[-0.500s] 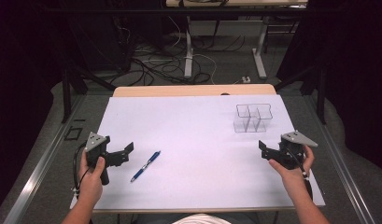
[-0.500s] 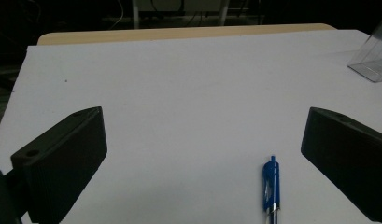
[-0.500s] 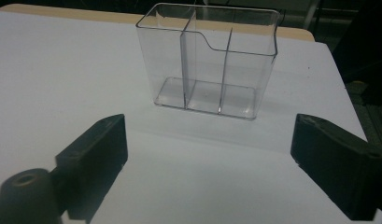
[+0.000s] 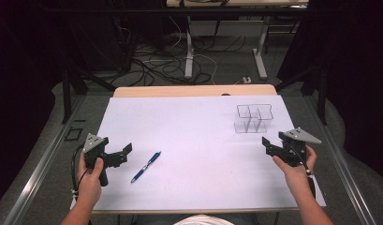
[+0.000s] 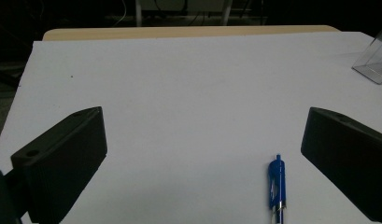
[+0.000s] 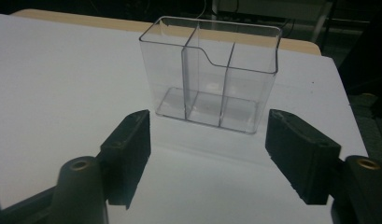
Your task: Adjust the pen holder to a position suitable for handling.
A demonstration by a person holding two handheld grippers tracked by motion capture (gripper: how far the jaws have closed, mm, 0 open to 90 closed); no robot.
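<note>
Two claws were over the white surface (image 4: 198, 140), one at each side, and both had their jaws spread wide with nothing between them. The left claw (image 4: 126, 152) sat low near the front left corner, its jaws pointing right and a little away from the person; the left hand (image 4: 92, 180) was wrapped round the grip from below, forearm coming in from the bottom edge, cable looping off at the wrist. In the left gripper view the two black jaws stood far apart, and the blue pen (image 5: 276, 186) lay on the sheet close to the right-hand jaw, not touching it, its clicker end pointing away. From above, that pen (image 4: 146, 166) lay on a slant just right of the left claw, near but apart.

Over on the other side, the right claw (image 4: 268, 144) hung near the right edge, jaws aimed left and slightly away, grey plate on top; the right hand (image 4: 294, 168) held it from behind, wrist bent, forearm angled in from the bottom right. In the right gripper view its released jaws framed the clear plastic organizer (image 6: 212, 70), which stood upright beyond the tips, well short of contact. The high view put that organizer (image 4: 254, 118) just past the right claw, toward the far right of the sheet, well apart from the pen.
</note>
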